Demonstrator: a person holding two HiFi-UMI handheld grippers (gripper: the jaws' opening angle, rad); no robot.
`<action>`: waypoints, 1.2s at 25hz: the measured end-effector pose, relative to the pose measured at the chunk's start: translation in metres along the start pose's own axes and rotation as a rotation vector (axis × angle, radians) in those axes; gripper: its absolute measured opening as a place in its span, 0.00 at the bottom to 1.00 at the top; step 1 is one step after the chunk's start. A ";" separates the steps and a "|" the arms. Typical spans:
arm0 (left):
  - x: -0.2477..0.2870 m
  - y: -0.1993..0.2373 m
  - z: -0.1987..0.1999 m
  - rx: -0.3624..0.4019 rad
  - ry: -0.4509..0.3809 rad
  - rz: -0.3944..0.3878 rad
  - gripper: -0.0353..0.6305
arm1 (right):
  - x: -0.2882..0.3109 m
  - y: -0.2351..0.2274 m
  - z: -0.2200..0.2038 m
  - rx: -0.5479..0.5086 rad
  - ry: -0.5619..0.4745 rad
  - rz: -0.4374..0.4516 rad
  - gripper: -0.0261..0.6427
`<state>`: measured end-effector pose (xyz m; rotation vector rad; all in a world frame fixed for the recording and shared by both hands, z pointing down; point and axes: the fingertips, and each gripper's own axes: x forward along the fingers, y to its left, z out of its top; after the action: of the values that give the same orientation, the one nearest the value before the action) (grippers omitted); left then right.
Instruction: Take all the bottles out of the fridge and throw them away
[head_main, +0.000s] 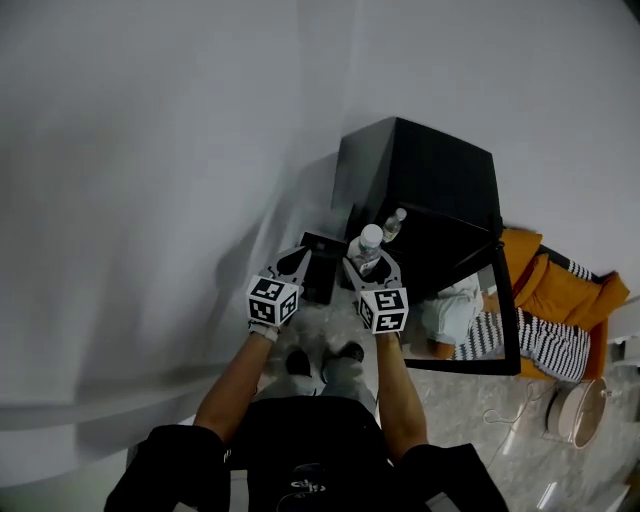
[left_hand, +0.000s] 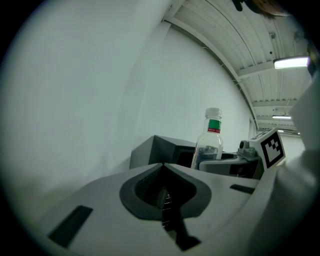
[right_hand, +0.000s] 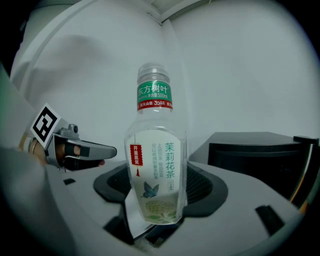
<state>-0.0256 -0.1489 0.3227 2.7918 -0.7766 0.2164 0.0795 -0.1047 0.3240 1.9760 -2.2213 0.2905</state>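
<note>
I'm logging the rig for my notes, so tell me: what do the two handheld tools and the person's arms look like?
Both the left tool and right tool have pale grey bodies with dark grey ribbed pads. Each carries a white cube printed with black square markers. The person wears black short sleeves.

We see wall (head_main: 150, 150) pale grey-white, filling most of head view. We note fridge (head_main: 430, 170) black, door frame black. Held bottle (right_hand: 155, 165) clear, white cap; neck band green with thin red strip and white print; body label white with red tab, blue butterfly, green lettering. In fridge, second bottle (head_main: 394, 224) clear, white cap. Both left gripper (left_hand: 162, 167) and right gripper (head_main: 371, 265) light grey, pads dark grey; marker cubes (head_main: 273, 300) black-and-white squares. Below, floor (head_main: 450, 400) grey, marbled. At right, cushion (head_main: 560, 290) orange; cloth (head_main: 550, 340) black-and-white striped. Person's sleeves (head_main: 170, 465) black.
</note>
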 end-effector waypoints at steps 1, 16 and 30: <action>-0.006 0.007 -0.001 -0.004 -0.002 0.020 0.06 | 0.006 0.010 0.001 -0.004 0.001 0.023 0.49; -0.018 0.070 -0.032 -0.045 0.040 0.119 0.06 | 0.087 0.047 -0.037 0.027 0.072 0.143 0.49; 0.089 0.128 -0.190 -0.034 0.149 0.067 0.06 | 0.206 0.009 -0.214 0.087 0.128 0.146 0.49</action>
<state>-0.0316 -0.2486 0.5471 2.6837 -0.8302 0.4142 0.0428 -0.2498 0.5814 1.7825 -2.3107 0.5246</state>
